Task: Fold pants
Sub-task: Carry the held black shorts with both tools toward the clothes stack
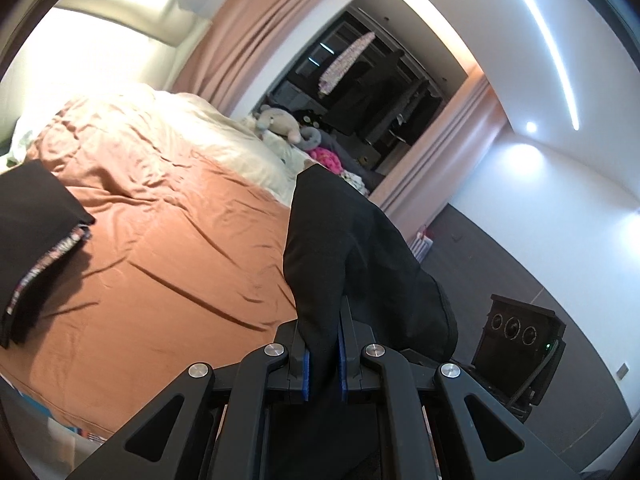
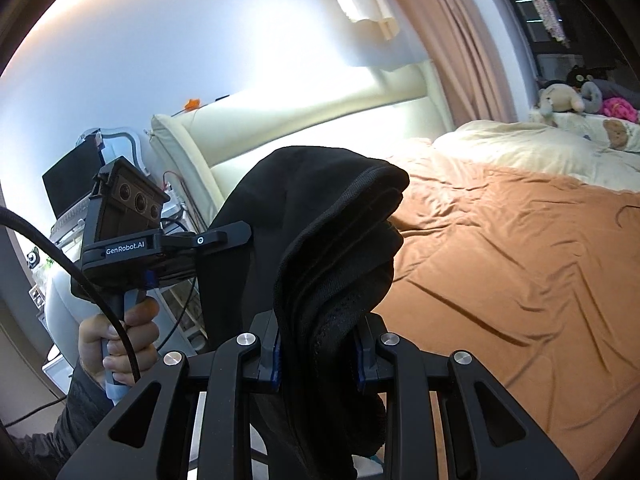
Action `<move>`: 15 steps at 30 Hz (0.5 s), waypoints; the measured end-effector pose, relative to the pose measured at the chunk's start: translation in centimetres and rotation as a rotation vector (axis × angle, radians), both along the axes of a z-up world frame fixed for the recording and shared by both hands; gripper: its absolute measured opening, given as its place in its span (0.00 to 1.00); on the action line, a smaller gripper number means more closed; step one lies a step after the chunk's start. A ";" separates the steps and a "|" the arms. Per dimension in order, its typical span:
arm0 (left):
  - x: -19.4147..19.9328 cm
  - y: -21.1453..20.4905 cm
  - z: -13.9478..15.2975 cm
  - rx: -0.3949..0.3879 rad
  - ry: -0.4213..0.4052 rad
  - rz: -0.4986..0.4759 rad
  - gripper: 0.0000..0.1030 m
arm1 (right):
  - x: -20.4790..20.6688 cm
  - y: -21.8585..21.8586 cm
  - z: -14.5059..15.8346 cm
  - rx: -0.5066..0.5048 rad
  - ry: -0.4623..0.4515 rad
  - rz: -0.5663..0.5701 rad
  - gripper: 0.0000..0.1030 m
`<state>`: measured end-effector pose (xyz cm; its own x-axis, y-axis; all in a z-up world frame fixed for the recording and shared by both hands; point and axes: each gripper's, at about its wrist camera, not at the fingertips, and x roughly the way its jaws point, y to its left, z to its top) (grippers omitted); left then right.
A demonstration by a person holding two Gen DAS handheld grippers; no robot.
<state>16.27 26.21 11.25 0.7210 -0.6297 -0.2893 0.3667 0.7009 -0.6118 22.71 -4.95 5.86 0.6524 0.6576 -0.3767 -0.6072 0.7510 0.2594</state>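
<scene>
- While carried between both tools above the bed, black pants hanging bunched in the air, not yet laid on the rust-brown sheet.
- Best done by lowering onto the broad bare stretch of sheet, clear of the folded dark stack at the left edge of the left view.
- Worth spreading both ends apart before touchdown, so the cloth lands flat and taut rather than in the heaped folds visible in the right view.
- Worth keeping both ends level; a sagging middle would likely crease under itself.
- Cream duvet and soft toys farther up the bed, well apart from the landing area; no need to reach there.
- Left hand-held gripper clenched on a thin fold of the pants, blue pads nearly together with cloth between.
- Right hand-held gripper clenched on a thicker wad of the same pants, pads held wider by the layers, seen through the hem or waistband edge.
- Person's hand wrapped round the left tool's grip, seen from the right view.
- Containers: none clearly in use; a white shelf or drawer unit beside the bed, contents too blurred to tell.
</scene>
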 end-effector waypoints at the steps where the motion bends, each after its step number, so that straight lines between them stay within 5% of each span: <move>1: 0.3 1.0 -0.4 -0.008 0.002 0.010 0.09 | 0.6 0.5 -0.1 -0.004 0.001 0.008 0.22; 15: 1.3 12.6 -3.4 -0.058 0.047 0.175 0.09 | 8.7 9.4 -1.6 -0.026 0.062 0.169 0.22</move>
